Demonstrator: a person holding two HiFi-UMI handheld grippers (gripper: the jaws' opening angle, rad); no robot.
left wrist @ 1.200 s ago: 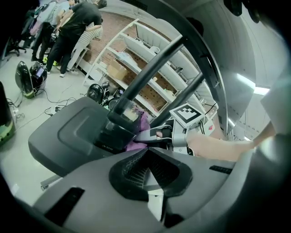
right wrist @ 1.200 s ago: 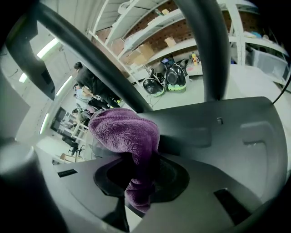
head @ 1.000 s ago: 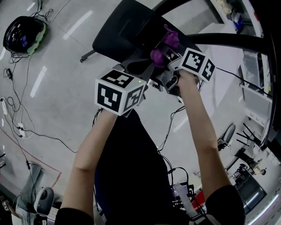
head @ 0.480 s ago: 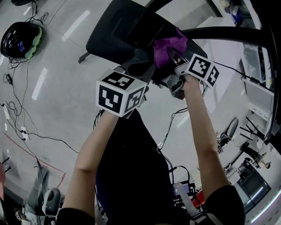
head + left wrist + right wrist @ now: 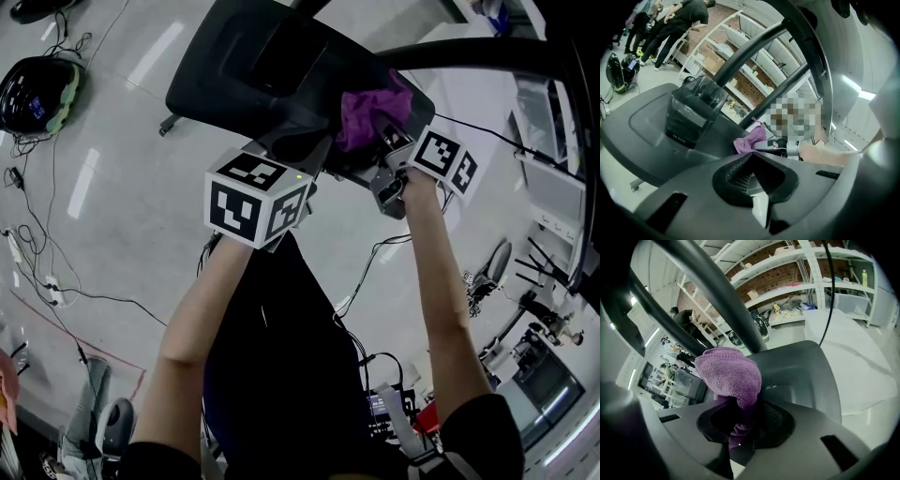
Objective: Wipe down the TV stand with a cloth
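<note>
R gripper [image 5: 740,425] clamps purple cloth [image 5: 729,373], bunched ahead of jaws; needs firm flat contact w/ TV stand [image 5: 801,366] beyond. L gripper [image 5: 752,173] closed, empty.

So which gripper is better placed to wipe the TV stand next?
The right. The right gripper is clamped on the purple cloth, which already rests on the stand's dark base. The left gripper is shut on nothing.
</note>
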